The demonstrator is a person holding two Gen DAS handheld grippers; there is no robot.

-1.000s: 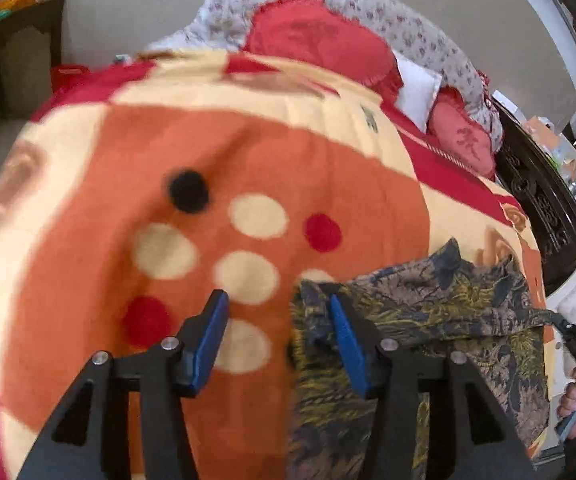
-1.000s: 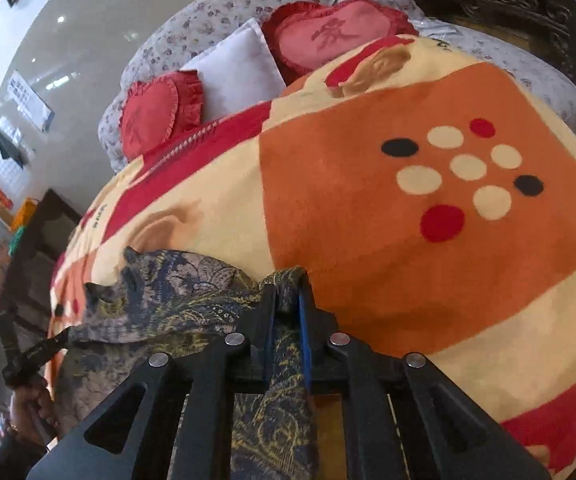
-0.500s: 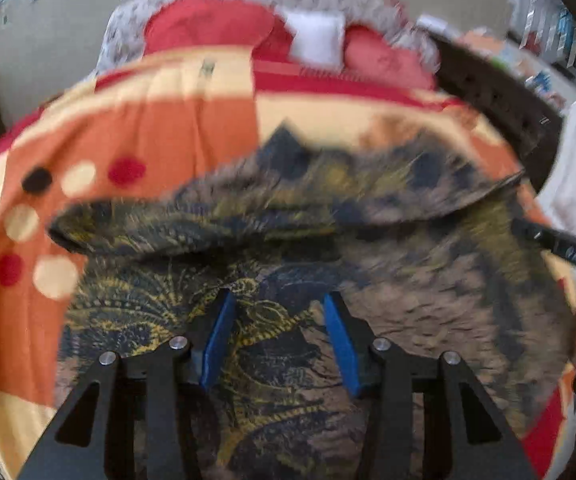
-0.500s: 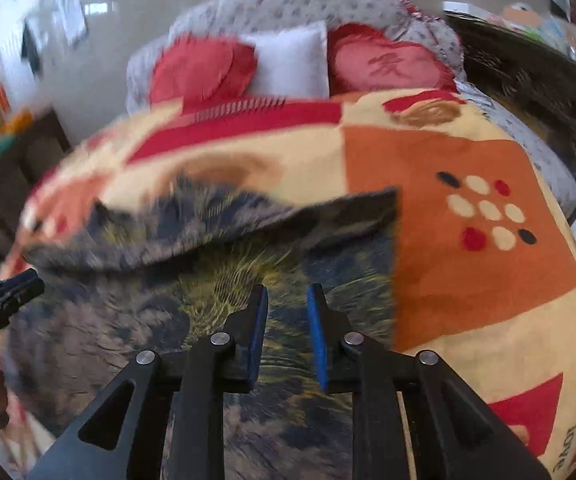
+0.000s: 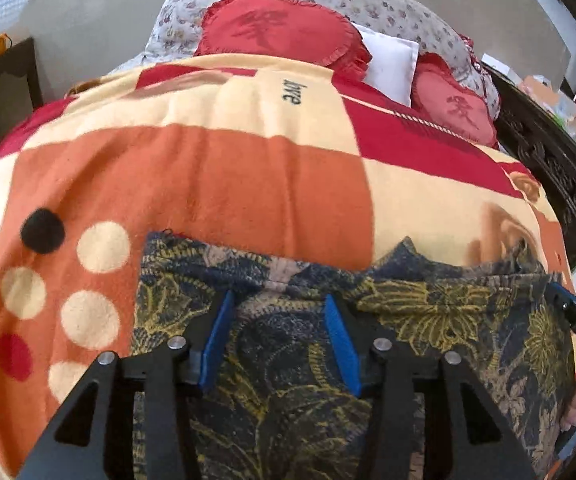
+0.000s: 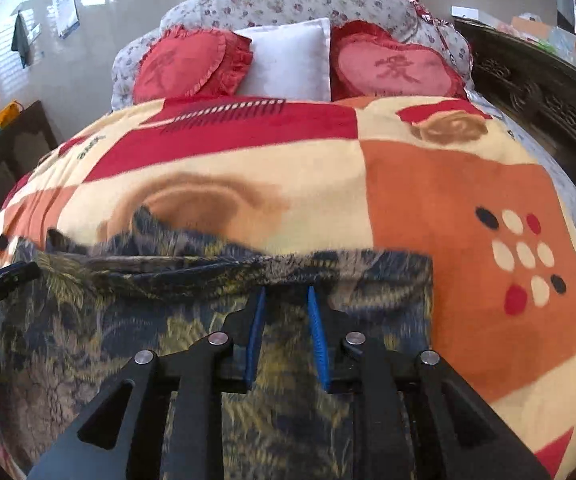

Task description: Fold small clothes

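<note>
The right gripper, jaws opening, had released the patterned garment; the left gripper hovered spread above the completed fold.

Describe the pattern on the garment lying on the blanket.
Dark navy garment with yellow-gold floral print; clearest in the left wrist view.

- The right gripper no longer pinches the patterned garment; its jaws are opening over the cloth.
- The garment now lies folded toward six o'clock.
</note>
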